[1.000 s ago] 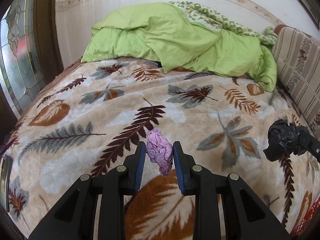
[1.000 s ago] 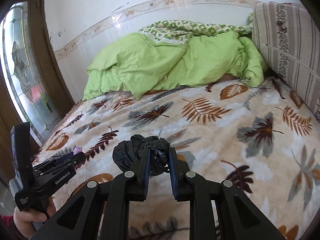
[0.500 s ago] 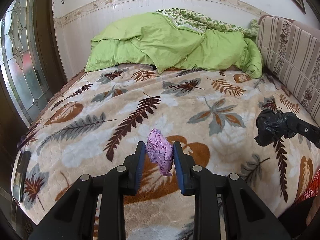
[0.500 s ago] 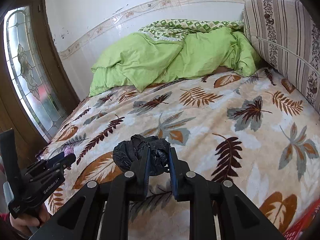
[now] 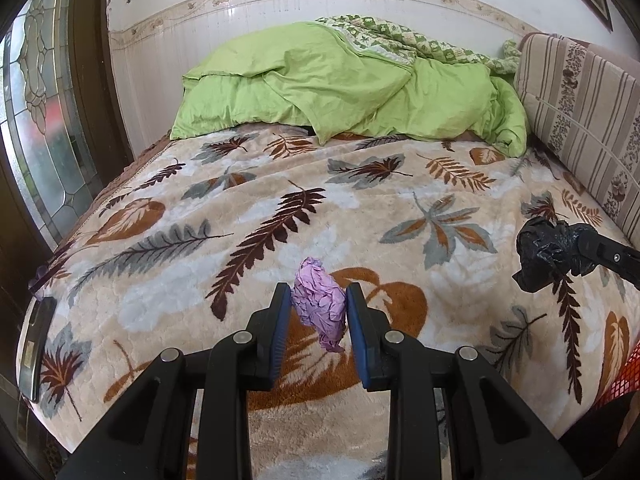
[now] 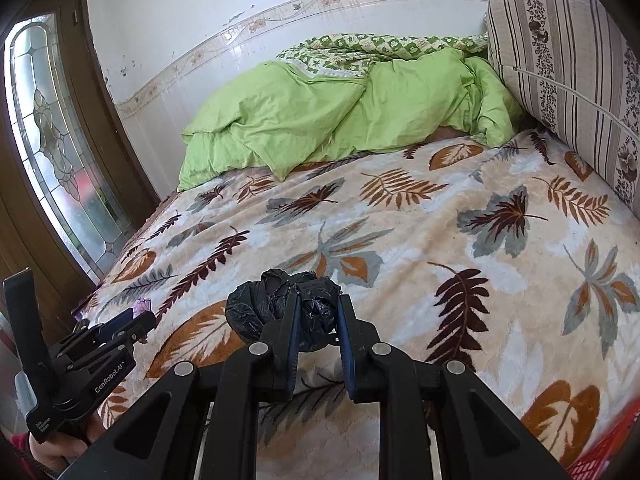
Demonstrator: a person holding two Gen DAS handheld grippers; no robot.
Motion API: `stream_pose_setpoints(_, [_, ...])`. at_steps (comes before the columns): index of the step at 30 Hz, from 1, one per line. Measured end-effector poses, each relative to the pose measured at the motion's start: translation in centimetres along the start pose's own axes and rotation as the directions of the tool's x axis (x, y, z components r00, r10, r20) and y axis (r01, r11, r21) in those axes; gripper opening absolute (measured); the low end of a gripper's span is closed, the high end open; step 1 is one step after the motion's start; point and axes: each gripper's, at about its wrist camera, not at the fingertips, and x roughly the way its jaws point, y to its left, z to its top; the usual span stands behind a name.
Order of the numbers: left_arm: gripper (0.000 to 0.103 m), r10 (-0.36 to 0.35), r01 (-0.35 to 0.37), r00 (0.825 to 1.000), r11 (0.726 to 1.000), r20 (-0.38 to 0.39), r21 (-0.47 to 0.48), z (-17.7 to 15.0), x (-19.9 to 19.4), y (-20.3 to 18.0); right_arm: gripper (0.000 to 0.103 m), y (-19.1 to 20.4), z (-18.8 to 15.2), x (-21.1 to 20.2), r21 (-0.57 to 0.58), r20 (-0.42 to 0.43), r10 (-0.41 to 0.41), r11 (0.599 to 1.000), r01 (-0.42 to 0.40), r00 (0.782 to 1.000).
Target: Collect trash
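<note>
Holding trash in both: left tool (image 5: 318,312) clenches the purple wad (image 5: 319,309), right tool (image 6: 317,320) the black bag (image 6: 280,304). Red basket (image 5: 622,372) peeks past the bed's (image 5: 280,216) near right corner, so I'd guess the right one's closer.

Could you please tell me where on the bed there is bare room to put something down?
The leaf blanket lies bare from the near edge up to the green duvet, between the glass door side and the striped cushion. It is crowded only at the head. Both grippers are full: left gripper with purple paper, right gripper with a black bag.
</note>
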Motion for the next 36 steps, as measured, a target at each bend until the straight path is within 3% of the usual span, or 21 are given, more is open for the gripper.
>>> stream_pose_setpoints(30, [0.027,-0.008,0.008,1.000,1.000,0.003,0.002,-0.1,0.1,0.1,0.019,0.2,0.2,0.0,-0.009,0.013,-0.011,1.000,0.011,1.000])
stream_pose_setpoints(32, [0.027,-0.024,0.024,1.000,1.000,0.001,0.005,0.1,0.1,0.0,0.018,0.1,0.3,-0.7,-0.004,0.031,-0.019,1.000,0.019,0.999])
stream_pose_setpoints(36, [0.027,-0.132,0.132,0.991,0.991,0.004,0.034,0.5,-1.0,-2.2,0.018,-1.0,-0.1,-3.5,0.047,0.036,-0.024,0.999,0.022,0.999])
